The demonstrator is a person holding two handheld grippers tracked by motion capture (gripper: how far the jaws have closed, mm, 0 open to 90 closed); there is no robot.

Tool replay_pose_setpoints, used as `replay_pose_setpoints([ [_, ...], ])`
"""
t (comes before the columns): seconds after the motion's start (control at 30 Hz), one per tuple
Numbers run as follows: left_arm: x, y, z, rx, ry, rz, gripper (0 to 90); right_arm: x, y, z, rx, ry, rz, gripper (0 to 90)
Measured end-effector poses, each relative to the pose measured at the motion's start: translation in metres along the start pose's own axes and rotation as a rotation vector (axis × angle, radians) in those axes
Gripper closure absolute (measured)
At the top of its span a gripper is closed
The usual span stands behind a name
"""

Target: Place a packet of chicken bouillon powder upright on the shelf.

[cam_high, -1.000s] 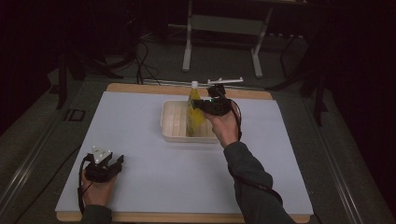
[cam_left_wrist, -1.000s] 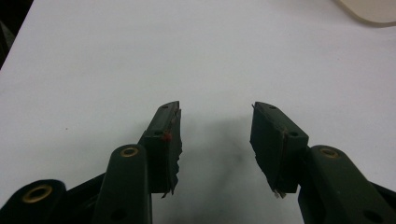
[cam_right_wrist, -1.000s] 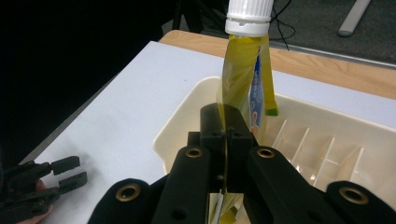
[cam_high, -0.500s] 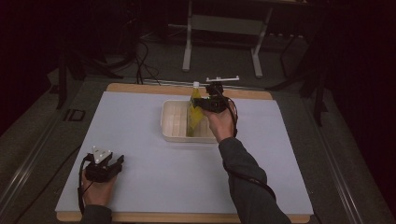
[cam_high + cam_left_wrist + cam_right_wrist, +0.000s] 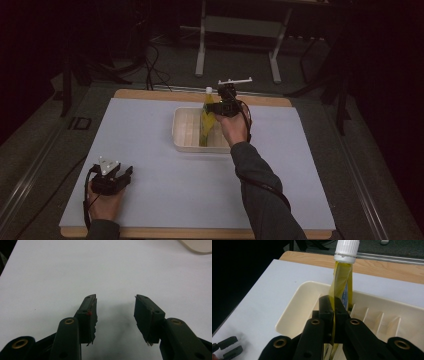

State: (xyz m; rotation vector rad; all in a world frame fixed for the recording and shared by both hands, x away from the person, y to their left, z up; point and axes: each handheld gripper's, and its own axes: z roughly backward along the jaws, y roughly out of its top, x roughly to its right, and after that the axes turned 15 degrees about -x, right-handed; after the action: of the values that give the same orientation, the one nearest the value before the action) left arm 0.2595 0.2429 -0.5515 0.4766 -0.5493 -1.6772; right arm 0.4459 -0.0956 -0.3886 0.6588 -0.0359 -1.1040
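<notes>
You are holding a yellow pouch (image 5: 340,280) with a white screw cap (image 5: 346,250) in your right hand-held gripper (image 5: 334,306), and the jaws are clamped flat on it partway up its body, below the cap. The pouch is hanging upright over the cream slotted tray (image 5: 186,132), its lower end down inside the tray just beneath your jaws; from the pictures you cannot tell whether it is touching the tray floor.

It is looking like a soft, thin-walled pouch of liquid: light, floppy, and probably slick on its film. Where the jaws are squeezing, the walls are pressing almost flat together, so the pinch is gripping film and not the contents. Judging by that, the stiffer zone close under the cap would be giving you a firmer hold, with less swing below. Squeezing harder is risking a burst seam.

Your left hand-held gripper (image 5: 115,307) is resting low over the bare white desk (image 5: 50,270), jaws apart with nothing between them, well away from the tray, whose corner (image 5: 197,246) is lying far ahead and to the right of it.
</notes>
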Motion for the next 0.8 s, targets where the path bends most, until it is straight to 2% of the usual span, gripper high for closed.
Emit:
replay_pose_setpoints([
  [0.13, 0.000, 0.000, 0.000, -0.001, 0.000, 0.000, 52.9, 0.001, -0.003, 0.002, 0.009, 0.004, 0.017, 83.7],
  [0.37, 0.000, 0.000, 0.000, 0.003, 0.000, 0.002, 52.9, 0.002, -0.008, 0.009, 0.034, 0.025, 0.054, 68.3],
  [0.5, 0.000, 0.000, 0.000, 0.004, 0.001, 0.002, 52.9, 0.001, -0.011, 0.013, 0.038, 0.034, 0.073, 65.4],
  [0.53, 0.000, 0.000, 0.000, 0.004, 0.001, 0.002, 52.9, -0.001, -0.014, 0.017, 0.039, 0.042, 0.095, 64.4],
  [0.6, 0.000, 0.000, 0.000, 0.005, 0.001, 0.003, 52.9, -0.004, -0.016, 0.020, 0.043, 0.046, 0.109, 63.3],
  [0.8, 0.000, 0.000, 0.001, 0.006, 0.002, 0.005, 52.8, -0.008, -0.024, 0.029, 0.058, 0.037, 0.139, 61.6],
])
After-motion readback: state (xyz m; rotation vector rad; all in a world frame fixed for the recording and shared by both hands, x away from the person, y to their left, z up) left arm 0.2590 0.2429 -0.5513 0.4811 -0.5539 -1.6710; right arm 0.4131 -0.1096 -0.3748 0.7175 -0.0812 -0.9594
